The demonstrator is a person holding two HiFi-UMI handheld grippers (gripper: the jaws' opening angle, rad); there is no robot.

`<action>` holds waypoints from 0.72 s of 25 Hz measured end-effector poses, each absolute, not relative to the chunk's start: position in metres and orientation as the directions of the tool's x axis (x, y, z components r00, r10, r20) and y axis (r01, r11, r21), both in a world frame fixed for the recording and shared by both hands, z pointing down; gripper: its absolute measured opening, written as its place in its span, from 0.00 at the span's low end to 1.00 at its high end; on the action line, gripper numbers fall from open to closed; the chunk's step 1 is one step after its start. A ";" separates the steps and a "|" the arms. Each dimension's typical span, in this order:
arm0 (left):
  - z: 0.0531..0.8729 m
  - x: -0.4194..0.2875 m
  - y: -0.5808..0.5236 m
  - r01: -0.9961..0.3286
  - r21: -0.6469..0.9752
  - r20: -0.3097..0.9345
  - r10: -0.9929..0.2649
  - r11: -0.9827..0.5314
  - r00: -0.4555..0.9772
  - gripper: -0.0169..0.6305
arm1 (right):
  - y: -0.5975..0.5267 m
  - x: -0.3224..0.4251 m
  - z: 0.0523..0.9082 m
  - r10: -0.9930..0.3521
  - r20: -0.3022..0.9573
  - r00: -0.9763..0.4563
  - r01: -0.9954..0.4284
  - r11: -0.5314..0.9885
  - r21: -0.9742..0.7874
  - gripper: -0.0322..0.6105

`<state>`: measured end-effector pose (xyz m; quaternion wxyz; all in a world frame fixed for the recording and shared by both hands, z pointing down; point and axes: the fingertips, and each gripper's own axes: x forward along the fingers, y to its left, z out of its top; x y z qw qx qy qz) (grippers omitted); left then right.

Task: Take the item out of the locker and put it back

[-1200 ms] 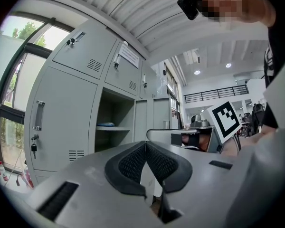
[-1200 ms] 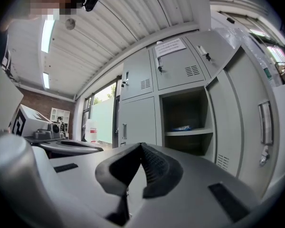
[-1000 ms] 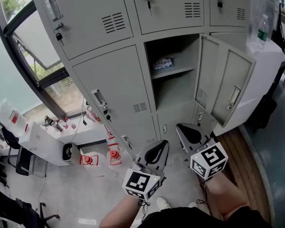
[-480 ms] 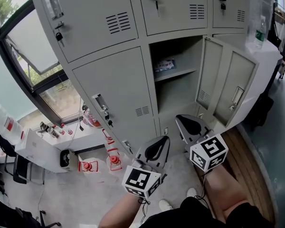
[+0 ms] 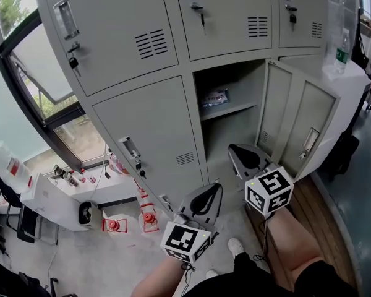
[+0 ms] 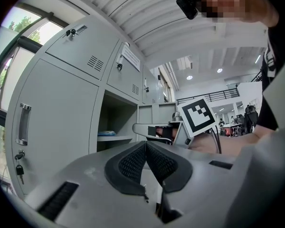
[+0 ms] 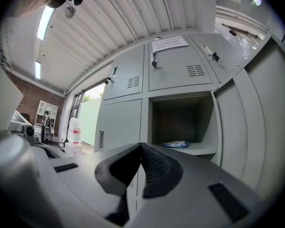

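Note:
A grey bank of lockers (image 5: pixel 142 122) fills the head view. One compartment stands open, its door (image 5: pixel 300 125) swung out to the right. A small blue-and-white packet (image 5: pixel 216 97) lies on the shelf inside; the same packet (image 7: pixel 176 144) shows in the right gripper view and the packet (image 6: pixel 107 133) in the left gripper view. My left gripper (image 5: pixel 205 198) hangs below and left of the open compartment, shut and empty. Just under the shelf my right gripper (image 5: pixel 246 158) is also shut, with nothing in it.
Closed locker doors with handles and keys (image 5: pixel 72 62) surround the open one. A window (image 5: pixel 25 73) is at the left, with a white desk (image 5: pixel 55 193) and small items beneath it. White furniture carrying a bottle (image 5: pixel 342 49) stands right of the door. The person's legs are below.
The view has tilted a little, so the lockers sit lower in the head view. Both grippers stay low in front of the lockers, shut, with the right one slightly nearer the open compartment.

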<state>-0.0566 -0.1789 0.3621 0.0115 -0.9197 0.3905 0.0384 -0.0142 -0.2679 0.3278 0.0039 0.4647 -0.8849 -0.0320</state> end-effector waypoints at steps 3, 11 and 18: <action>0.360 -0.050 -0.192 -0.724 0.010 -0.081 -0.723 -0.689 0.686 0.05 | -0.292 -0.007 0.323 -0.822 -0.019 -0.570 -0.821 0.568 0.055 0.13; 0.361 -0.036 -0.223 -0.731 0.012 -0.077 -0.729 -0.682 0.680 0.05 | -0.355 0.008 0.316 -0.827 0.009 -0.562 -0.826 0.562 0.043 0.13; 0.361 -0.026 -0.245 -0.728 0.006 -0.078 -0.726 -0.685 0.683 0.05 | -0.405 0.019 0.321 -0.846 0.071 -0.529 -0.844 0.533 0.062 0.13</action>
